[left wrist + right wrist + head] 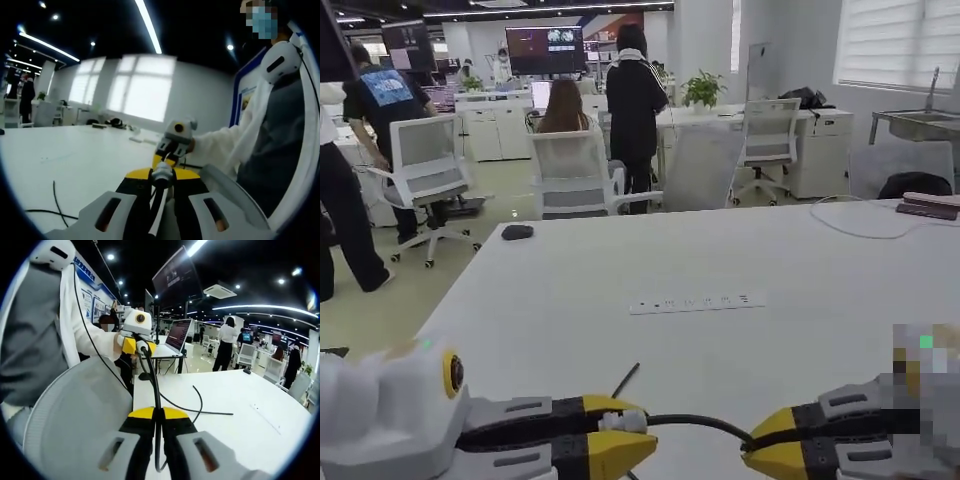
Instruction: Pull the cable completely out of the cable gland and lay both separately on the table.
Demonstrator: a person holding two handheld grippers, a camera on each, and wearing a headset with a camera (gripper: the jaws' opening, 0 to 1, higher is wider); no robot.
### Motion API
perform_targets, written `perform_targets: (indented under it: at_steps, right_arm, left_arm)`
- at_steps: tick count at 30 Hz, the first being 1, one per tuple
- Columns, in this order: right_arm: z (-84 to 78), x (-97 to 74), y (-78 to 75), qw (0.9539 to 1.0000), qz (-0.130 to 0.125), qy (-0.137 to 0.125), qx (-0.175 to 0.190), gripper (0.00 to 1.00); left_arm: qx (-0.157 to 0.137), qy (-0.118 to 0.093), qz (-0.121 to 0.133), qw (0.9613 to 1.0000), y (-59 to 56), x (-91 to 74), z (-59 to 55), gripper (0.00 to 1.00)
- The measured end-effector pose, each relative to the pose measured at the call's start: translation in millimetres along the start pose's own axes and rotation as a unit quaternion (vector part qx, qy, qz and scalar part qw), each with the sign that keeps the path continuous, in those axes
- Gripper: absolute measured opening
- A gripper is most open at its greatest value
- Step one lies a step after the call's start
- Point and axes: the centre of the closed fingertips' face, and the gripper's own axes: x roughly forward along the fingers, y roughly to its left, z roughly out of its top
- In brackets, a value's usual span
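Jaws of left gripper [638,434] clamp pale rounded cable gland [622,421]; right gripper [752,452] pinches thin black cable [700,421].

white table [620,260] | socket strip [697,302] mid-table | small black object [517,232] far-left edge | chairs [570,165] behind | wall screen [544,48] lit

A power strip [697,302] lies on the table [570,300], chairs [570,165] behind it.

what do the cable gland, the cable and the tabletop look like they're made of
Cable gland: pale grey-white, matte, likely plastic.
Cable: black rubbery sheath, probably; it bends in a smooth arc.
Table: smooth white laminate, probably, with a soft sheen.
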Motion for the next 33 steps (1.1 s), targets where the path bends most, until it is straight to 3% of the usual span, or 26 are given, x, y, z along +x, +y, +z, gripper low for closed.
perform_targets:
  at_steps: [8,10,12,14,19,26,30,33]
  right_arm:
    - [6.0,-0.8,1.3,1.0,0.001,-0.001,-0.002,0.03]
    - [17.1,1.0,2.8,0.9999,0.006,-0.014,-0.003,0.06]
    - [35.2,4.7,6.4,0.9987,0.018,-0.044,0.016,0.12]
    - [47.0,8.6,10.4,0.9983,0.027,-0.051,0.012,0.17]
    - [69.4,24.2,23.0,0.9971,0.052,-0.055,-0.009,0.18]
    - [66.8,36.7,23.5,0.9965,0.07,-0.041,-0.02,0.11]
    - [62.5,37.4,23.4,0.9962,0.075,-0.035,-0.028,0.03]
    - [61.8,36.3,22.9,0.9961,0.076,-0.035,-0.03,0.02]
  left_arm:
    - [0.001,-0.003,0.005,1.0,1.0,-0.2,2.2,0.16]
    - [-0.002,-0.006,0.007,1.0,2.6,-0.2,3.7,0.16]
    - [0.001,-0.002,0.009,1.0,4.6,0.9,2.7,0.16]
    - [0.001,0.0,0.009,1.0,4.8,3.1,2.1,0.16]
    - [0.004,0.002,0.002,1.0,2.2,8.5,1.2,0.16]
    - [0.009,0.002,-0.005,0.9999,-1.4,11.1,2.2,0.17]
    - [0.011,0.001,-0.005,0.9999,-1.9,10.4,3.5,0.17]
    - [0.012,0.002,-0.005,0.9999,-2.5,10.4,3.0,0.17]
